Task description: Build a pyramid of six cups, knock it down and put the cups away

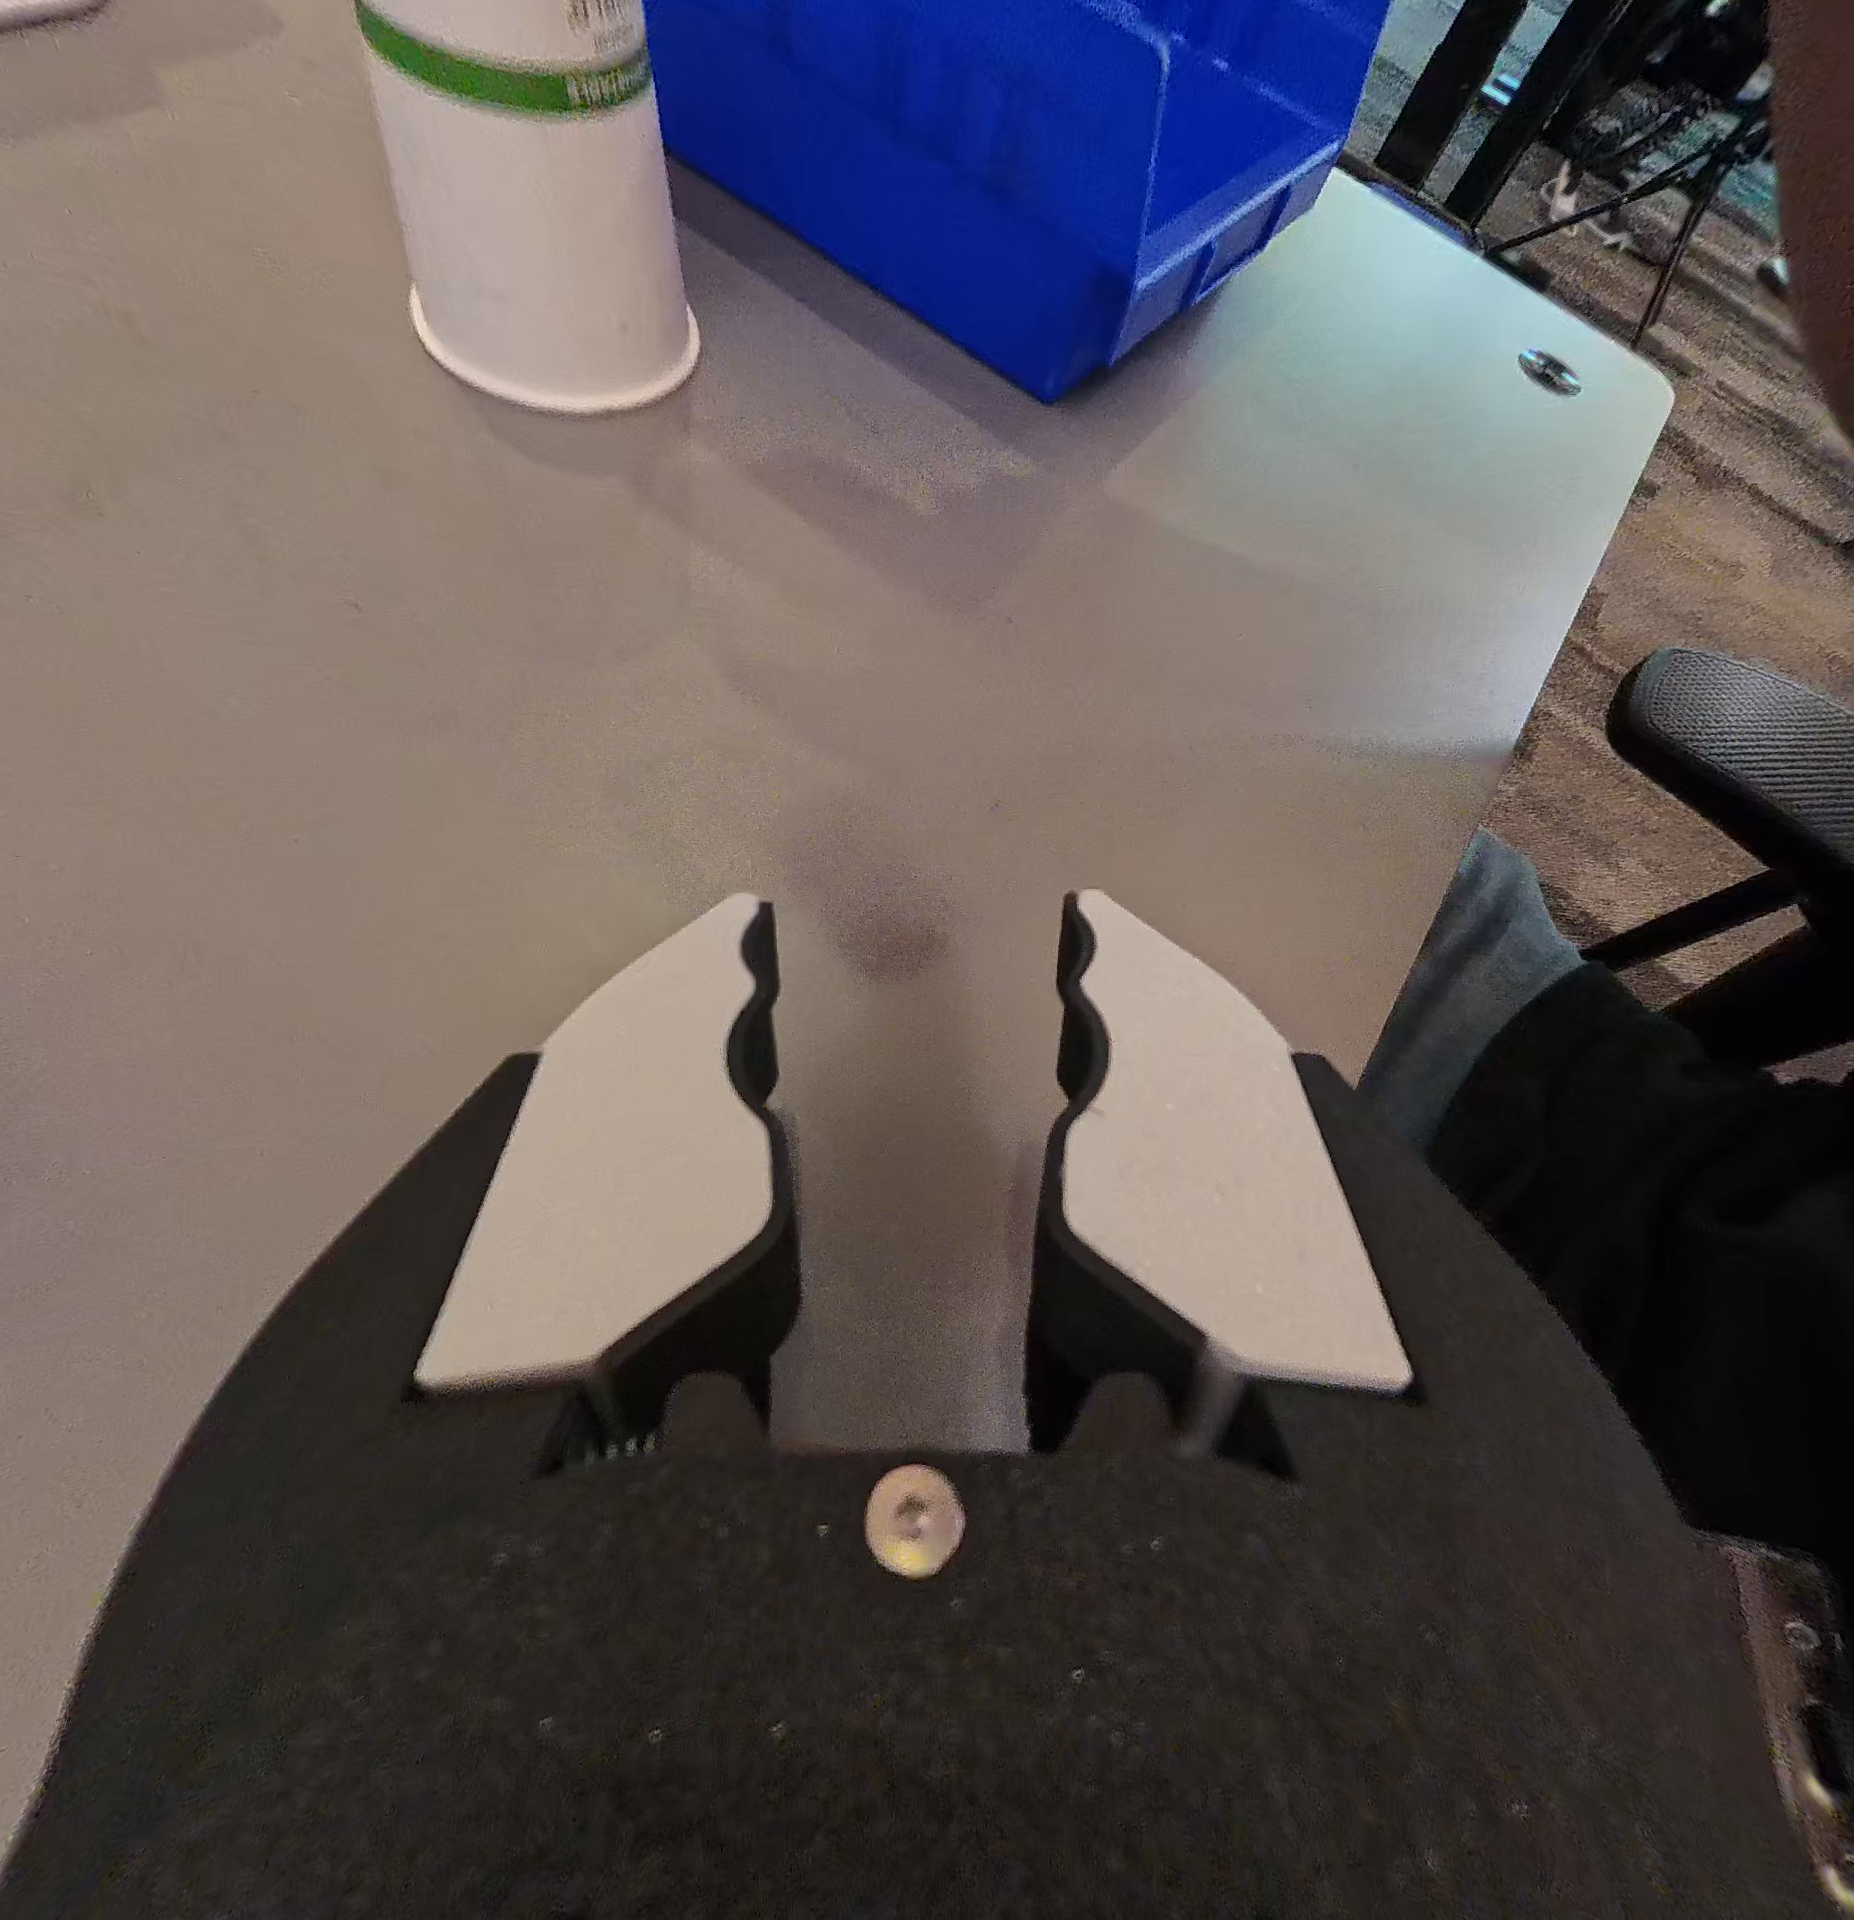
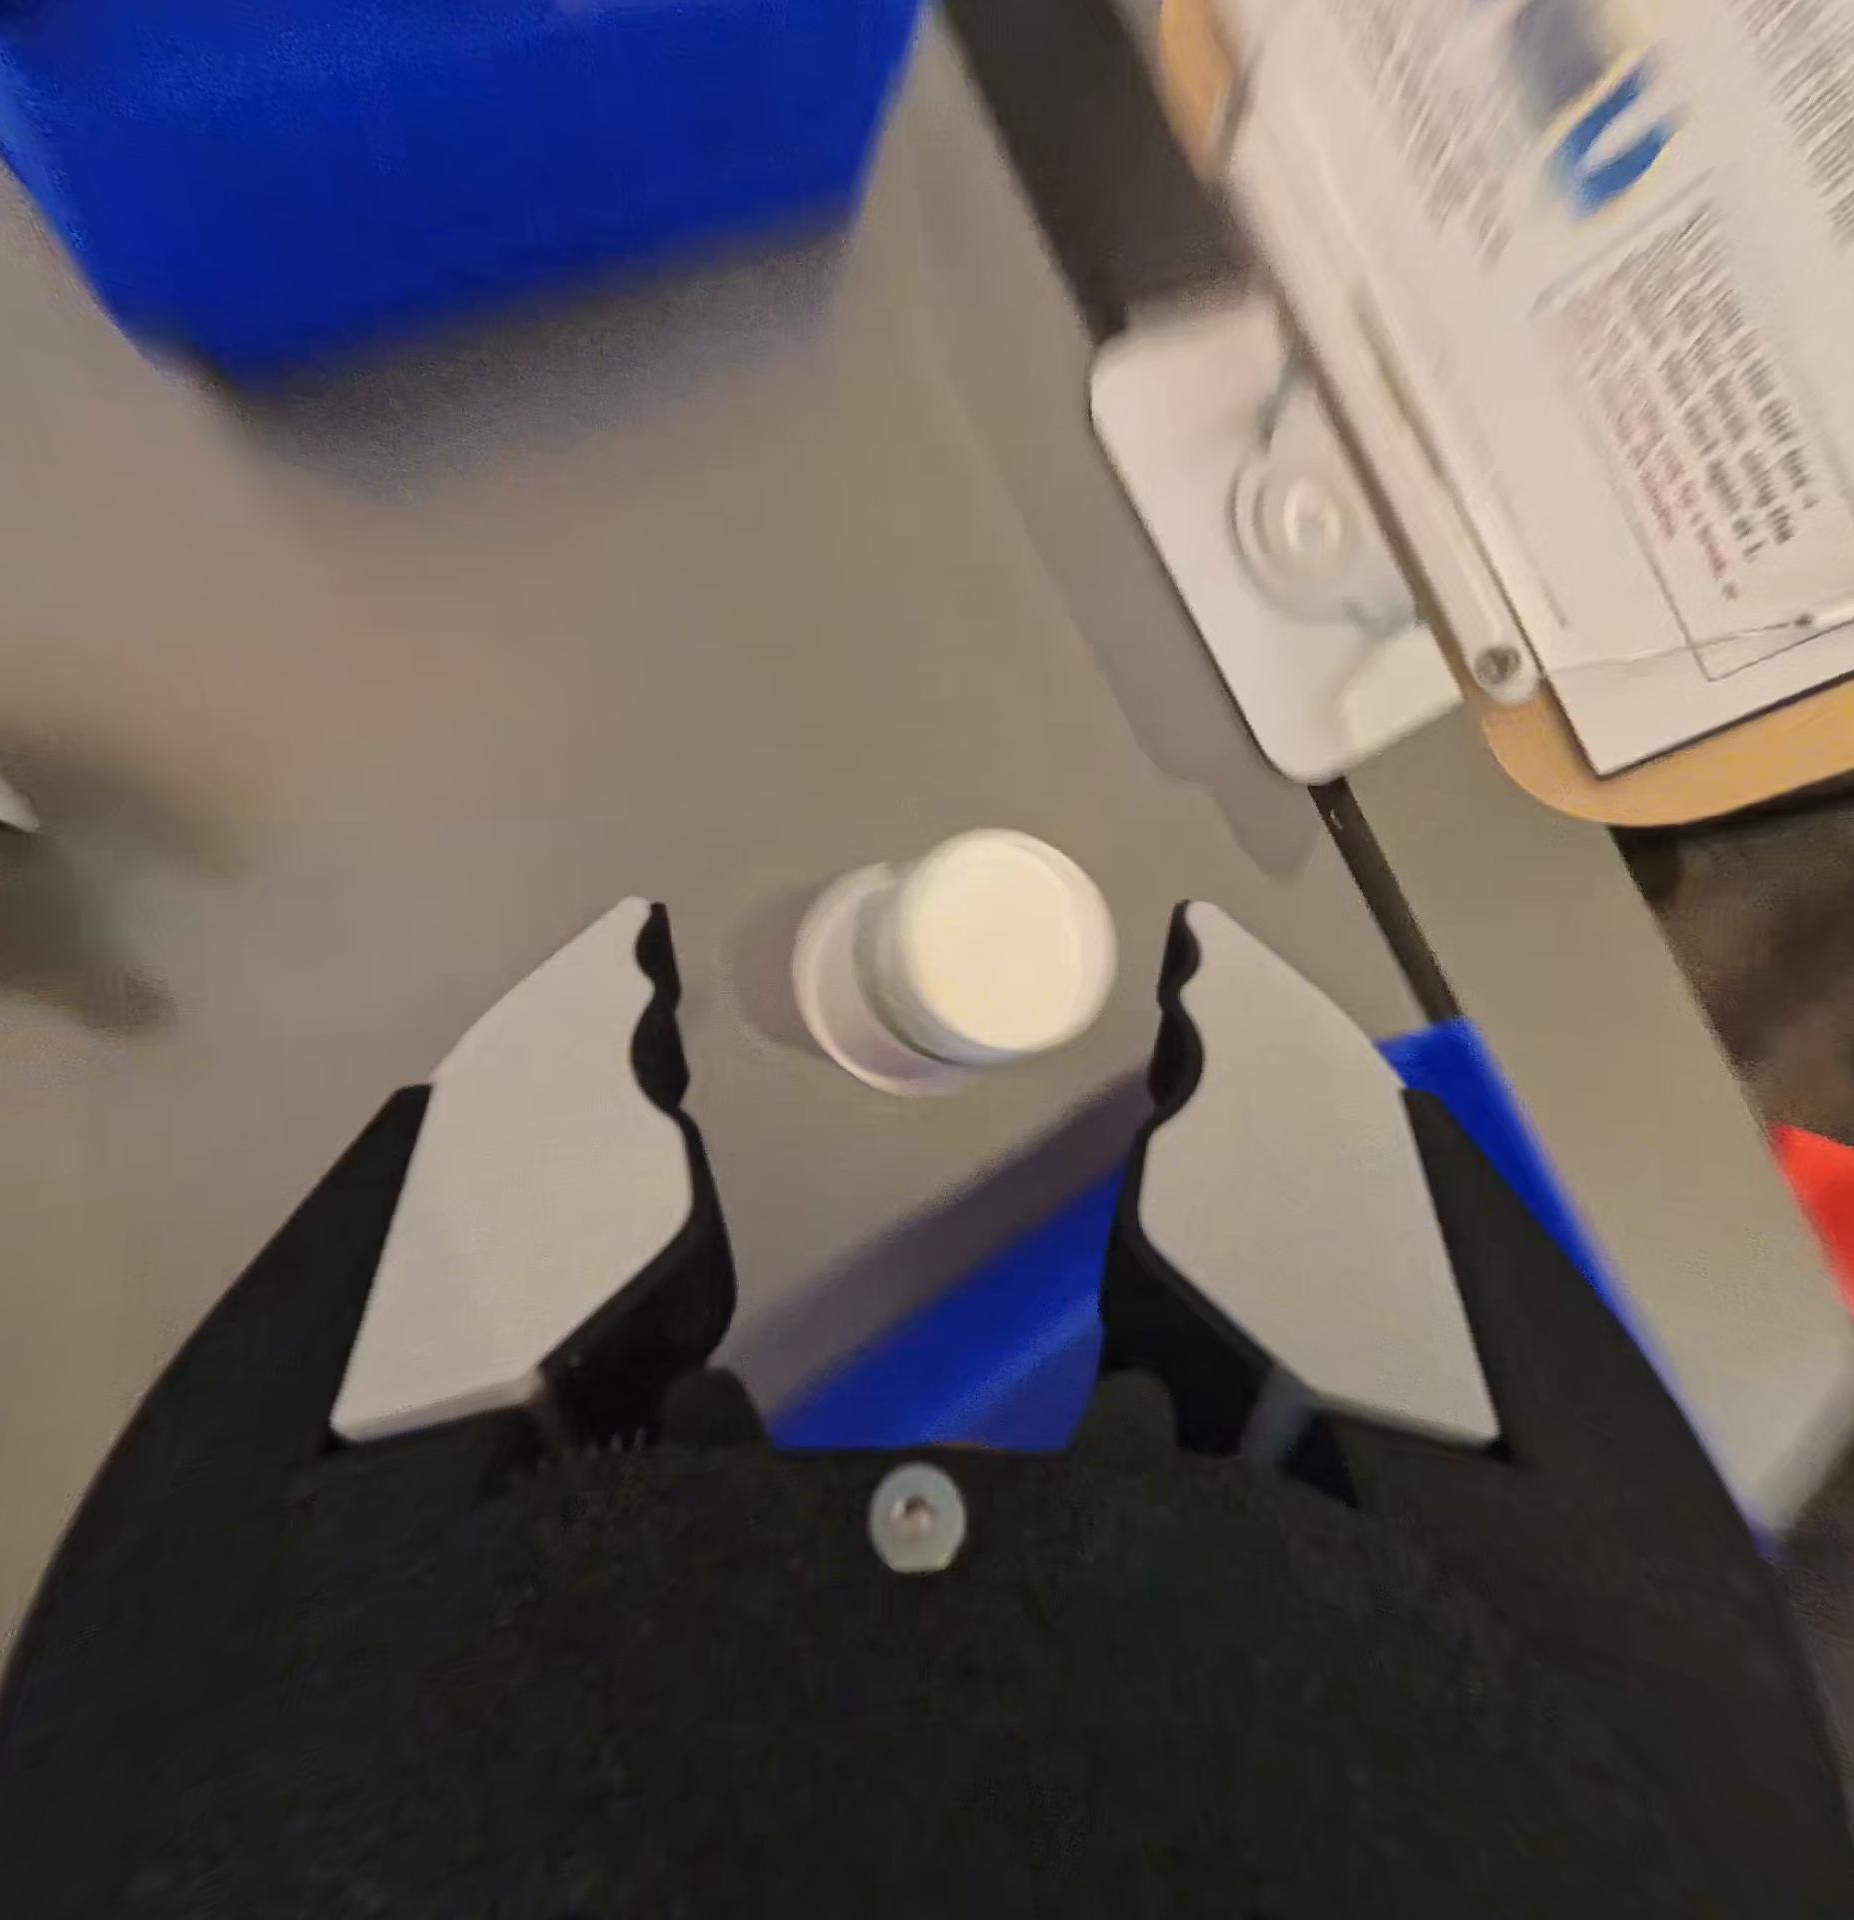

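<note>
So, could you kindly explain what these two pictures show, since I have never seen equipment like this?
Each picture comes from a camera mounted on a hand-held tool that a person carries, looking forward along its two grey-and-black fingers. No robot arm is involved.

The left wrist view shows the left gripper, jaws apart and empty, above a grey table. Farther off, a white paper cup with a green band stands upside down beside a blue plastic bin.

The right wrist view, blurred by motion, shows the right gripper looking down, jaws wide and empty, at an upturned white paper cup. A clipboard with printed paper lies at the right.
</note>
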A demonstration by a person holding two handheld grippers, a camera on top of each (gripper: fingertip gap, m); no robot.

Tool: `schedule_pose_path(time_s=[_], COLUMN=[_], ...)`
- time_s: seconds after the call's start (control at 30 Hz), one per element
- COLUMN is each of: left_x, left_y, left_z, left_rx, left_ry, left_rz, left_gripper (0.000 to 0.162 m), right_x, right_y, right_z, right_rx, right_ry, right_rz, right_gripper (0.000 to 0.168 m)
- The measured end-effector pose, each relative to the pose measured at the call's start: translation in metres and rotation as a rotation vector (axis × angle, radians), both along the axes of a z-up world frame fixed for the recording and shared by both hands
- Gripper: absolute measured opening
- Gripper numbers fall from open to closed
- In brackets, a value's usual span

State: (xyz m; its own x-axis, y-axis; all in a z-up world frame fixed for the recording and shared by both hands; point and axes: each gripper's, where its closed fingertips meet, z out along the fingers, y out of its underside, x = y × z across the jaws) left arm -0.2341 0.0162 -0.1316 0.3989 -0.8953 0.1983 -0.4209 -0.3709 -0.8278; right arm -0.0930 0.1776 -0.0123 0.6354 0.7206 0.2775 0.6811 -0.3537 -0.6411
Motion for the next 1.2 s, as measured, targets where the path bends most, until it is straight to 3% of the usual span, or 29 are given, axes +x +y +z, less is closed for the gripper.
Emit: schedule_pose_path(time_s=[0.1,0.17,0.3,0.4,0.53,0.63,0.9,1.0,1.2], left_x=[-0.014,-0.030,-0.084,-0.120,-0.162,-0.178,-0.179,-0.177,-0.176], left_y=[0.020,0.040,0.121,0.189,0.274,0.302,0.320,0.322,0.327], left_z=[0.039,0.067,0.095,0.105,0.101,0.094,0.083,0.077,0.077], left_rx=[0.121,0.163,0.283,0.318,0.222,0.170,0.152,0.114,0.100], left_ry=[-0.029,0.008,0.336,0.553,0.734,0.798,0.828,0.812,0.774], left_rz=[0.007,-0.015,0.019,0.008,0.075,0.072,0.023,0.008,0.010], left_gripper=[0.050,0.051,0.050,0.037,0.029,0.029,0.020,0.005,0.003], right_x=[-0.041,-0.057,-0.064,-0.072,-0.076,-0.073,-0.062,-0.062,-0.064], right_y=[-0.077,-0.125,-0.188,-0.214,-0.213,-0.211,-0.201,-0.201,-0.201], right_z=[-0.003,-0.023,-0.060,-0.057,-0.072,-0.077,-0.089,-0.088,-0.087], right_rx=[0.059,0.078,0.081,0.156,0.160,0.126,0.032,0.003,0.003], right_ry=[0.529,0.736,0.841,0.848,0.721,0.740,0.783,0.820,0.818], right_rz=[0.041,0.104,0.091,0.147,0.166,0.157,0.115,0.117,0.126], right_gripper=[0.077,0.077,0.055,0.063,0.063,0.064,0.063,0.060,0.058])
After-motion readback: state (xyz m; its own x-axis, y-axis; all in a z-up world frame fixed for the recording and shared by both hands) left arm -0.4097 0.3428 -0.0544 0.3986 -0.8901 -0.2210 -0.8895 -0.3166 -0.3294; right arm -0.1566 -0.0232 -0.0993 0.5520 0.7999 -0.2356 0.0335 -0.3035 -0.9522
